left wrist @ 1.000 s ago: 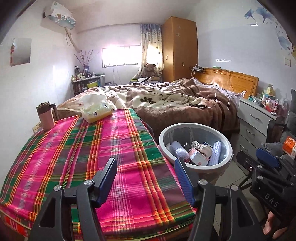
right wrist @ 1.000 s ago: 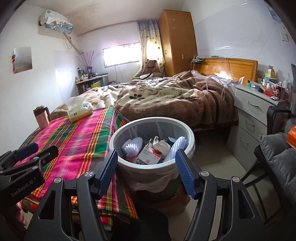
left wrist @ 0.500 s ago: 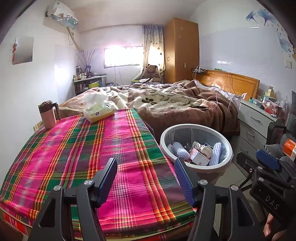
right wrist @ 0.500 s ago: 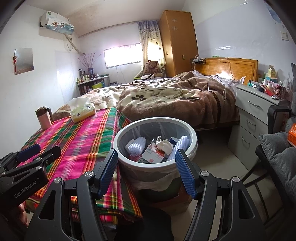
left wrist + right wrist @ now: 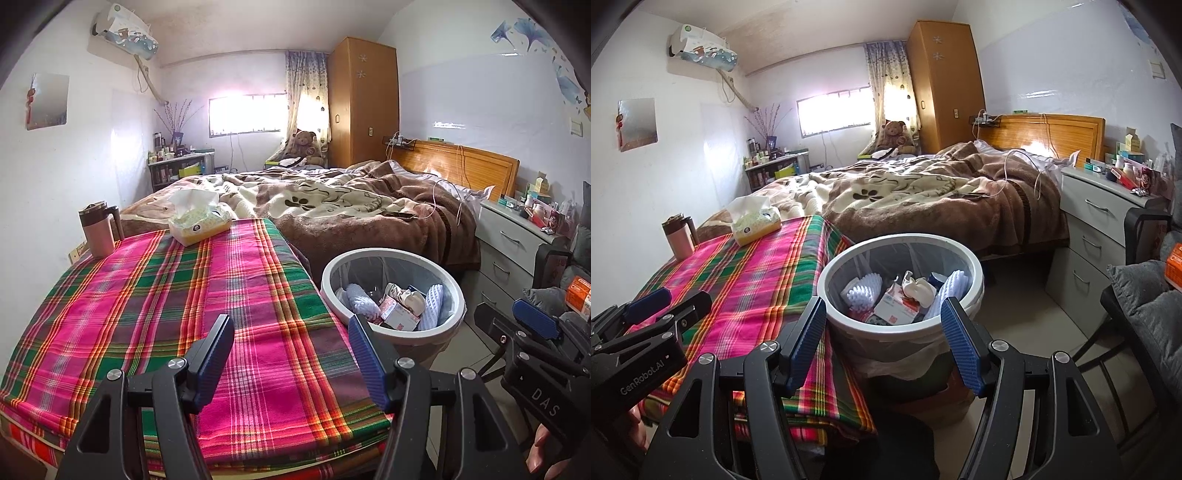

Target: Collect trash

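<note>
The left gripper (image 5: 291, 350) has its jaws spread with nothing between them. It hangs over the plaid tablecloth (image 5: 166, 314). The waste bin (image 5: 454, 288) stands beyond and to the right of the right-hand jaw, beside the table edge; that jaw's tip overlaps the bin's near rim in the left wrist view.

The right gripper (image 5: 884, 334) also has its jaws spread and empty. In the right wrist view the bin (image 5: 846, 314) sits directly ahead of the gap between the jaws, its near rim just past the fingertips and not touching them.

The bin is round, with a white rim and a clear plastic liner (image 5: 908, 254). Inside lie two white foam net sleeves (image 5: 862, 290), a red-and-white carton (image 5: 897, 308) and a crumpled pale item (image 5: 919, 290), possibly a paper cup; its form is hard to make out.

On the far end of the table, well beyond the jaws, stand a tissue pack (image 5: 199, 221) and a pink lidded mug (image 5: 98, 230). No loose trash shows on the cloth.

Compared with one second ago, both jaw gaps are unchanged. In both views the table and bin sit slightly lower and farther right in the frame.
</note>
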{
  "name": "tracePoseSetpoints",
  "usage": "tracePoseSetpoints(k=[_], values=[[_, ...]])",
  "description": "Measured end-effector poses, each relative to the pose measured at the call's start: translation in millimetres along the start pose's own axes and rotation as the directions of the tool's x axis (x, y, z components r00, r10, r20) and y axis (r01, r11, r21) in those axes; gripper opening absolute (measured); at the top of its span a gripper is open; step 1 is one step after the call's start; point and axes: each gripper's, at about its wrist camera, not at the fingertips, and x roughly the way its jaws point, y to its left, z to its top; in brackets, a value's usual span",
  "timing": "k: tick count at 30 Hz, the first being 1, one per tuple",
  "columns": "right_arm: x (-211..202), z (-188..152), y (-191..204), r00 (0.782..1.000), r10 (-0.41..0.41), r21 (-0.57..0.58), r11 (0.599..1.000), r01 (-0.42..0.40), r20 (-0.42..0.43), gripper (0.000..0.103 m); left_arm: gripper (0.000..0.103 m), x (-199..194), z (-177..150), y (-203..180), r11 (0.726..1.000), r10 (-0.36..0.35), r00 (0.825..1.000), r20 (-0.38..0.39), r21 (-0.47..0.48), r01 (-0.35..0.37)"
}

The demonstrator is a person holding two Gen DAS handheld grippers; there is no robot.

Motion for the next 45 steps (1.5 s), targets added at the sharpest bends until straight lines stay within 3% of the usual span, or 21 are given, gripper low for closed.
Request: tracePoseSetpoints(k=[45], values=[[-2.2, 1.9, 6.6, 1.000, 0.002, 0.001, 1.000, -0.002, 0.004, 0.066, 0.064, -3.5, -0.5, 3.9, 1.000, 0.000, 1.000, 0.004, -0.006, 0.000]])
